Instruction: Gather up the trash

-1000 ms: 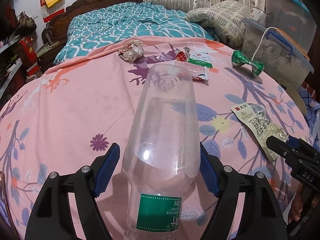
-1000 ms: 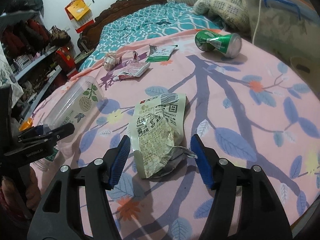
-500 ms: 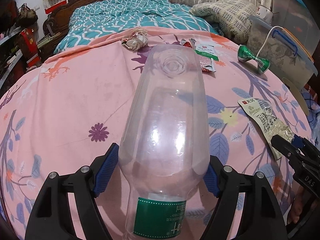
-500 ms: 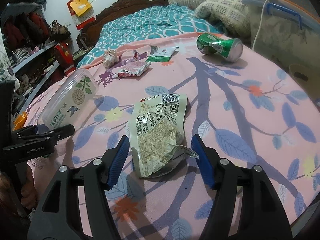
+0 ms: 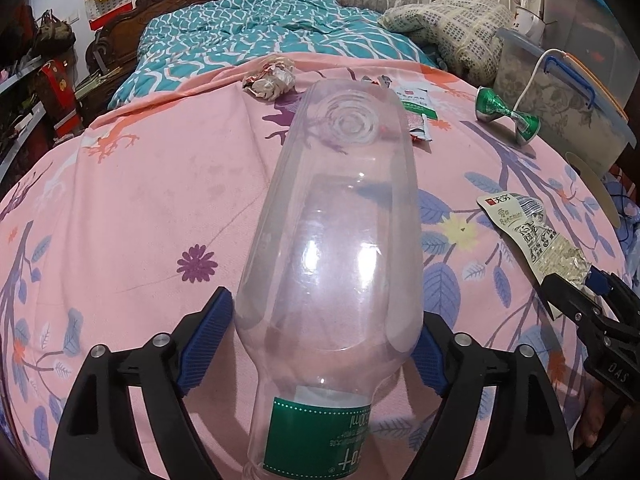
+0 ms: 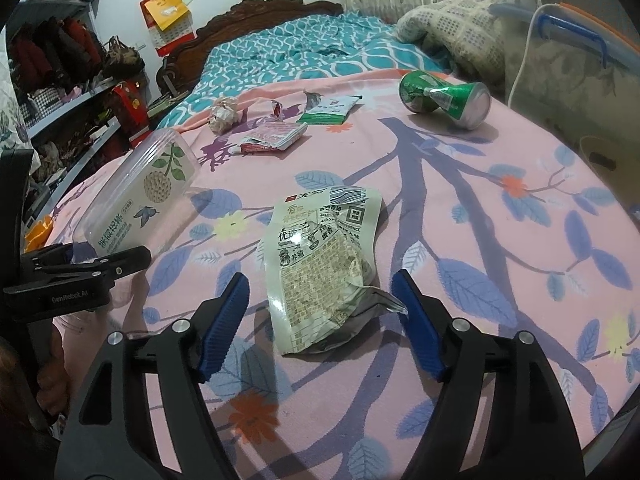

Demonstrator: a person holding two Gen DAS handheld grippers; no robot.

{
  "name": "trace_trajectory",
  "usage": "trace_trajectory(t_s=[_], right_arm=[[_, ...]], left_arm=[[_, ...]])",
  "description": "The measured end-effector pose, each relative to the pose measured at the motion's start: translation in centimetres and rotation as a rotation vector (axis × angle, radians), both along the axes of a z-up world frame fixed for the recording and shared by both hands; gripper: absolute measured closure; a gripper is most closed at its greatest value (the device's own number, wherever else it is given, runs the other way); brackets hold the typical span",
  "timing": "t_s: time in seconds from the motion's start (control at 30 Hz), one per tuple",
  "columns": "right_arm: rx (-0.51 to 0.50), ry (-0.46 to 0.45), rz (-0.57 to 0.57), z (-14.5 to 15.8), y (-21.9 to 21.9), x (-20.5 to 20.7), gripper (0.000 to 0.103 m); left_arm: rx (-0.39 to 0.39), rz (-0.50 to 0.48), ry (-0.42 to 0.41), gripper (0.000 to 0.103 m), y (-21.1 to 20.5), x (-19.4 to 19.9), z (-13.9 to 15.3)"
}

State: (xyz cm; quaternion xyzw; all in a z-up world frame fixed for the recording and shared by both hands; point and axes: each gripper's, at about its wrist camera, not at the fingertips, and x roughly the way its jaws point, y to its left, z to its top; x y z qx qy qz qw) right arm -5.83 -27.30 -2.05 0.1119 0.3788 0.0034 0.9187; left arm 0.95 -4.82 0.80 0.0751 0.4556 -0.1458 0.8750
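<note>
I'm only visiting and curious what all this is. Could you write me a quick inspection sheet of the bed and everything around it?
Surface: pink flowered bedsheet.
Job's things: clear plastic bottle; grey snack bag; crushed green can; green-white packet; red-white wrapper; crumpled paper ball.
Clutter: nothing seen.
Grippers: left tool shut on the bottle; right tool open, a finger either side of the snack bag.
Cables: white cord over a lidded plastic bin.
Surroundings: teal quilt, carved headboard, wall calendar.
</note>
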Motion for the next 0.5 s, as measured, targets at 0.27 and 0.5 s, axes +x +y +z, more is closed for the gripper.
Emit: trace_trajectory(t_s=[0.27, 0.5], right_arm=[[0.006, -0.002, 0.006, 0.00, 0.26, 0.06, 0.022], [0.015, 0.016, 0.016, -0.01, 0.52, 0.06, 0.007]], left_arm=[[-0.018, 0.006, 0.016, 0.012, 0.46, 0.17, -0.16], [-0.011, 0.011, 0.021, 0.009, 0.70, 0.05, -0.28]])
